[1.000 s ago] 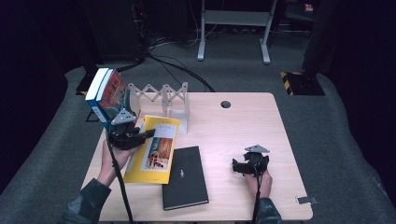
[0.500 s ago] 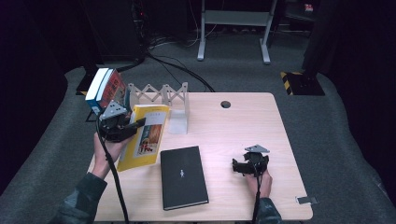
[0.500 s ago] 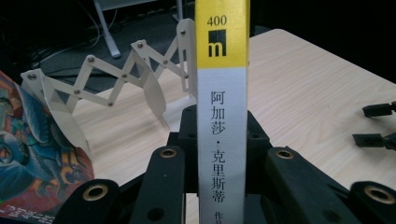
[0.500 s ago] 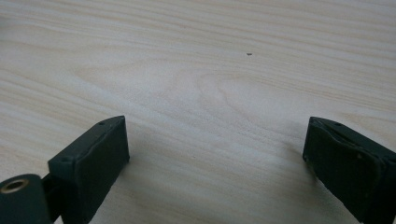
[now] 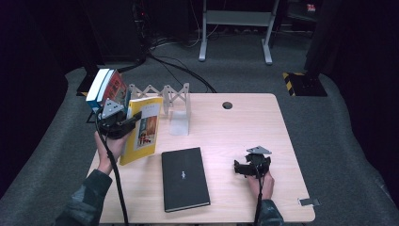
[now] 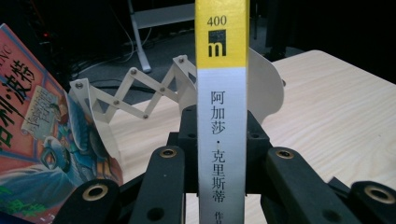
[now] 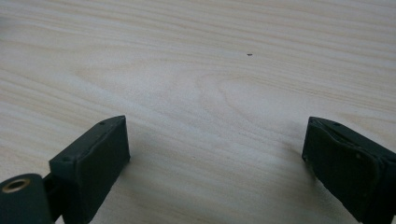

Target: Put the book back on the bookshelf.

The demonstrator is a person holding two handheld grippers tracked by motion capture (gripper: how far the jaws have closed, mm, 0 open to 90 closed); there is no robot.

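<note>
Fingers of the left gripper [image 5: 123, 123] are clamped on a yellow book [image 5: 142, 129], gripping it at the spine; in the left gripper view the spine [image 6: 222, 102] stands upright between the two black fingers [image 6: 164, 186], yellow at the top and white below with printed characters. From the high view the book is lifted off the table [image 5: 244, 127] near its left edge, standing almost upright with its front cover facing the camera, and the left hand [image 5: 109, 147] holds the gripper beneath it. Just behind it a white folding book rack [image 5: 169, 96] stands on the table, and a colourful book [image 5: 107, 87] leans at the rack's left end, close beside the raised yellow one. A black book [image 5: 184, 178] lies flat on the table in front, well apart from the yellow book. Over on the right side of the table, the right gripper [image 5: 251, 165] rests low in the right hand [image 5: 263, 184]; in the right gripper view its fingers [image 7: 91, 163] stand wide apart with bare wood between them, holding nothing.
</note>
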